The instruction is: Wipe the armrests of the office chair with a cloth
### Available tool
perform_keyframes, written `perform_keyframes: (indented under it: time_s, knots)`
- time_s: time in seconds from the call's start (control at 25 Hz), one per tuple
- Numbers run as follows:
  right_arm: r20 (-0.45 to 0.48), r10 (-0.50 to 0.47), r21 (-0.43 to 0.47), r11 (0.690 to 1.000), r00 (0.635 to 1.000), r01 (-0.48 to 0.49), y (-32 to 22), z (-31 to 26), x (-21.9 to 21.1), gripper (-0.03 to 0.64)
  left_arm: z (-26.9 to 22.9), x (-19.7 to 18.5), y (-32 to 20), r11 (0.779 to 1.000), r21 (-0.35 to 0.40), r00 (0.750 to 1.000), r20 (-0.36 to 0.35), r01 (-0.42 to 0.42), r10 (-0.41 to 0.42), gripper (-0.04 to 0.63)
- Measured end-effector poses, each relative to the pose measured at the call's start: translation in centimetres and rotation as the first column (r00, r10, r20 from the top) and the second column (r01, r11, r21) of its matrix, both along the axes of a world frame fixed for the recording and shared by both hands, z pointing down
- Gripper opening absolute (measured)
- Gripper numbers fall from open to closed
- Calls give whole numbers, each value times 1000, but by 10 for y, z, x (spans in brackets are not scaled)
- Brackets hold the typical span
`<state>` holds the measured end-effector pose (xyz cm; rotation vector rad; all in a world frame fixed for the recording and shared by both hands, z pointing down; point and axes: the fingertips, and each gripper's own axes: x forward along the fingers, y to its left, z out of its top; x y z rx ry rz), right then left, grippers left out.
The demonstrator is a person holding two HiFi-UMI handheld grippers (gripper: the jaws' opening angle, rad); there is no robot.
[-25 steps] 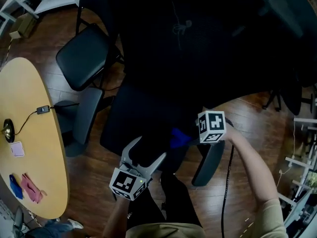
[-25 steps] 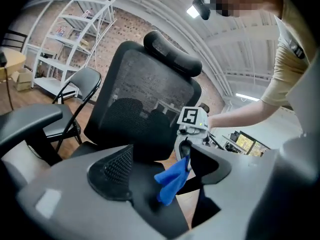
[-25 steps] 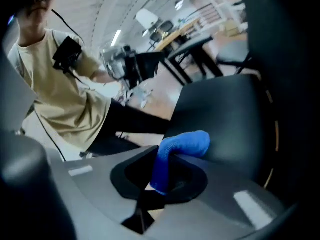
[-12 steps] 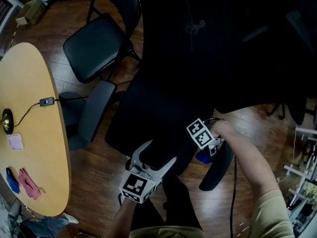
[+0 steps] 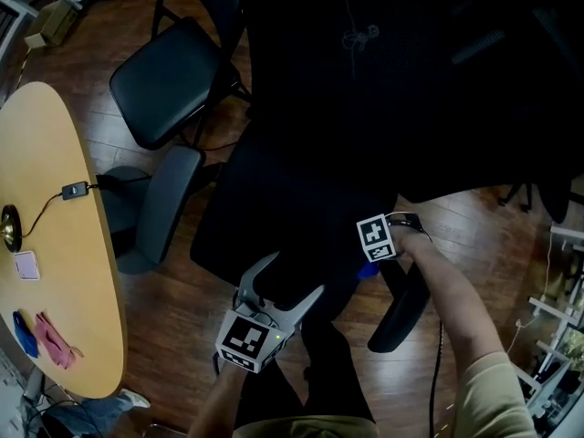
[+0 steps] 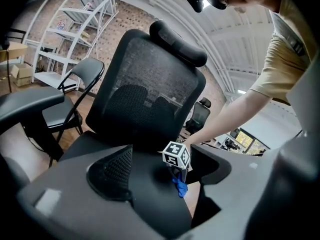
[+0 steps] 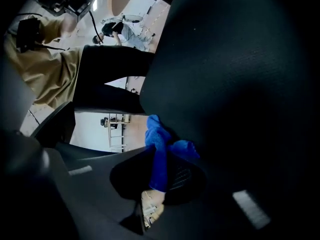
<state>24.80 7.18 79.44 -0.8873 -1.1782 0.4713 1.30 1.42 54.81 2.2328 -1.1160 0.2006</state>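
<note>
I am holding the right tongs [image 5: 371,259] clamped on a bunched bright blue cloth [image 7: 159,151]. In the right gripper view its folds are sticking out from between the two dark jaws and pressing against a dark textured surface at their 1 o'clock. In the head view the cloth is sitting at the upper end of the black padded right armrest [image 5: 400,310], in the gap between it and the black mesh office chair's seat [image 5: 274,213], at about 4 o'clock from the seat's middle.

The left tongs [image 5: 295,276] are hovering with their jaws spread wide apart and nothing between them. They are over the seat's near edge at 6 o'clock and pointing toward 1 o'clock. The left gripper view is looking across the seat at the mesh backrest [image 6: 150,91] and headrest [image 6: 177,43].

The grey padded left armrest [image 5: 164,203] is lying at the seat's 9 o'clock. A black folding chair [image 5: 172,80] is standing at 11 o'clock. A pale wooden oval counter [image 5: 64,281] is filling the 9 o'clock edge, and a pink rag [image 5: 56,342] is lying near its lower end.
</note>
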Motion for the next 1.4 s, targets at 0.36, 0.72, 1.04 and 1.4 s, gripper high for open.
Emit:
perform_keyframes:
  time_s: [0.36,0.72,1.04,1.4]
  knots:
    - [225,239,-250,951,945,-181,0,-105,-49,29,-9,11,-4,1000,22,1000,-14,-19,19,351]
    - [-65,-56,-527,850,996,13,12,-163,-17,18,-11,21,-7,999,27,999,-18,-47,48,351]
    - [-121,-280,-410,888,952,209,1,-112,17,28,0,16,2,998,8,998,-13,-59,59,351]
    - [-60,-283,90,954,957,287,-29,-7,24,28,-1,11,-8,999,2,999,-15,-42,42,351]
